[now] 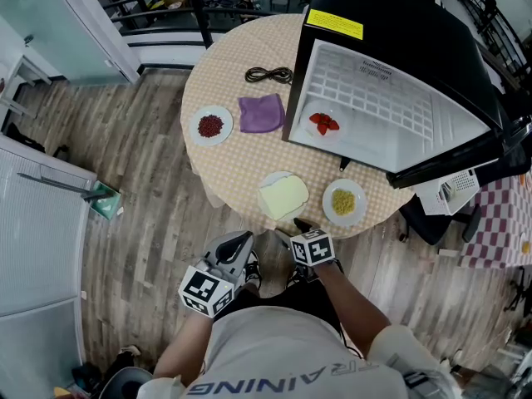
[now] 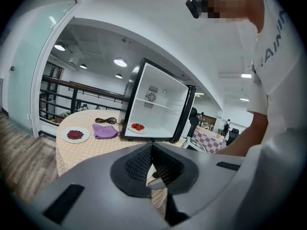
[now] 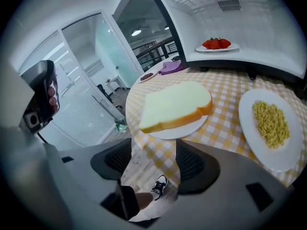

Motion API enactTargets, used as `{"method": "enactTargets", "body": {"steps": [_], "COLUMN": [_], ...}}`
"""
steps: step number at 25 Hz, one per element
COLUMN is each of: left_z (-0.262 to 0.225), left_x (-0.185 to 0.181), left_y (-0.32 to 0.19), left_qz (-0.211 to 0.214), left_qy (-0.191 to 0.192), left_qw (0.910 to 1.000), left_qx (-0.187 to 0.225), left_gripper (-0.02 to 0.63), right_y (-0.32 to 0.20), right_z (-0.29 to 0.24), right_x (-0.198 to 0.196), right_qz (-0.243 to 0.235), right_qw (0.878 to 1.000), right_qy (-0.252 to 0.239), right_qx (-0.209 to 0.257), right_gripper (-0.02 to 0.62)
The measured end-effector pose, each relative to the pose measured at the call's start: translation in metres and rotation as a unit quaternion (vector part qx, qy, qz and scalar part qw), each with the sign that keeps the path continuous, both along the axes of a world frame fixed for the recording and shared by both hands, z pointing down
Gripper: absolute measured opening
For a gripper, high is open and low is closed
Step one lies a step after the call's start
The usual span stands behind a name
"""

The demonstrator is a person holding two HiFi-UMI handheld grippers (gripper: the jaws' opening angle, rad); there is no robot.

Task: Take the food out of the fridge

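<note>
Yellow-checked cloth covers the round desk (image 1: 233,160), and on it stands a black fridge (image 1: 391,23) with its door swung open and its white inside showing. Just inside the opening, on the fridge's floor, sits a small white plate of strawberries (image 1: 323,123). 2 more plates lie out on the desk near its front edge: a slice of bread (image 1: 283,196) on 1, and a heap of yellow food (image 1: 343,201) on the other, just beside it. Further back lie a plate of red beans (image 1: 210,126), a purple cloth (image 1: 261,113) and a coiled black cable (image 1: 268,75).

Both tongs are off the front edge of the desk, close to the person's body. The left tongs (image 2: 152,150) have their jaws together on nothing. The right tongs (image 3: 148,162) point down at the bread plate with jaws wide apart. Only the desk's edge, the wooden floor and a shoe show between them.
</note>
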State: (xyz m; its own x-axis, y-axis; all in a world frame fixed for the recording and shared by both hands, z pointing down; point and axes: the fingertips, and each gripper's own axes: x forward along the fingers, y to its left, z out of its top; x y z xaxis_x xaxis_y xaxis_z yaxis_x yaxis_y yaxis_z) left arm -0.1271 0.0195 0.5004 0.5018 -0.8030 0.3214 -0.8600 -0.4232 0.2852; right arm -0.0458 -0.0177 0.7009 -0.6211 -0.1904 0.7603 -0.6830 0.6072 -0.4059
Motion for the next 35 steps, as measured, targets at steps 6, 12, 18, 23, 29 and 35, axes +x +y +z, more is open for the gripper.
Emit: {"method": "enactTargets", "body": {"steps": [6,12,18,23,29,35], "left_z": [-0.006,-0.014,-0.029,-0.05,-0.082,-0.123], "left_x": [0.003,0.021,0.05,0.073,0.097,0.091], "left_y": [-0.007,-0.024,-0.047,-0.066,-0.09,-0.098], "left_qz": [0.009,0.039,0.073,0.1,0.125,0.109], "left_qy": [0.003,-0.006,-0.009,-0.012,-0.026,-0.013], "left_qw": [0.9999,0.999,0.9963,0.9918,0.9842,0.981], "left_qx": [0.006,0.023,0.046,0.079,0.123,0.16], "left_gripper": [0.006,0.006,0.006,0.006,0.006,0.006], "right_y": [0.0,-0.022,-0.043,-0.058,-0.071,-0.075], "right_z": [-0.012,-0.064,-0.134,-0.193,-0.258,-0.31], "right_x": [0.034,0.076,0.11,0.131,0.155,0.161], "right_qz": [0.034,0.128,0.181,0.205,0.217,0.22], "right_qw": [0.999,0.988,0.964,0.941,0.916,0.896], "right_qy": [0.009,-0.049,-0.101,-0.117,-0.142,-0.151], "right_qx": [0.014,0.077,0.168,0.243,0.307,0.356], "right_gripper": [0.163,0.027,0.021,0.021,0.021,0.021]}}
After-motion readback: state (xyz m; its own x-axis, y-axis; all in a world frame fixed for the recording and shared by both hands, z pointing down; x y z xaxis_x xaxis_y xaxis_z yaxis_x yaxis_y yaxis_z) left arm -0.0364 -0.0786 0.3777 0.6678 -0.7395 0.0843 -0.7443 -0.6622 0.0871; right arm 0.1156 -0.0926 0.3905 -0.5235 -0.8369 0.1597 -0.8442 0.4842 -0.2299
